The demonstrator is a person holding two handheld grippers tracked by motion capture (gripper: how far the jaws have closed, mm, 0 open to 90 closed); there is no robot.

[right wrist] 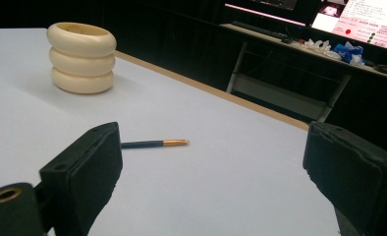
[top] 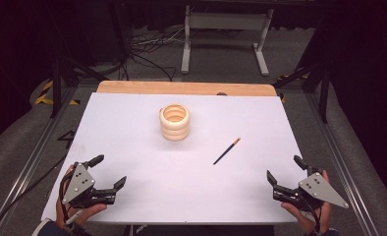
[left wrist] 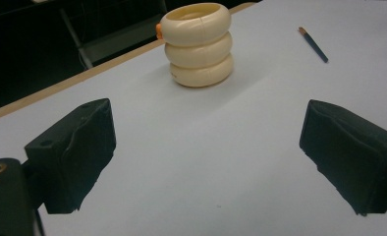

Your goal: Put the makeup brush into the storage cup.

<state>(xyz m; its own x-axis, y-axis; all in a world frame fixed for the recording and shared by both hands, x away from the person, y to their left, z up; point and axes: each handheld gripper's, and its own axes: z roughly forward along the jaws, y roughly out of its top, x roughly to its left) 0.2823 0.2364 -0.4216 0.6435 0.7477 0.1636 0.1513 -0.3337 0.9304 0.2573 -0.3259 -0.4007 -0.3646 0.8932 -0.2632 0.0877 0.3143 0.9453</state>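
A cream holder shaped like three stacked rings (top: 175,122) stands upright on the white table (top: 132,142), a little behind its middle. It also appears in the left gripper view as the ringed holder (left wrist: 198,44) and in the right gripper view as the same holder (right wrist: 82,57). A dark pencil (top: 227,150) with an orange-gold end lies flat to the right of the middle; the pencil (left wrist: 313,44) and pencil (right wrist: 154,143) show in both gripper views. My left gripper (top: 109,171) rests open at the front left corner, empty. My right gripper (top: 285,169) stands open at the front right corner, empty.
A wooden strip (top: 186,88) runs along the table's far edge. Beyond it are a white metal stand (top: 226,37) and cables on the floor. A desk with lit screens (right wrist: 358,19) stands off to one side in the right gripper view.
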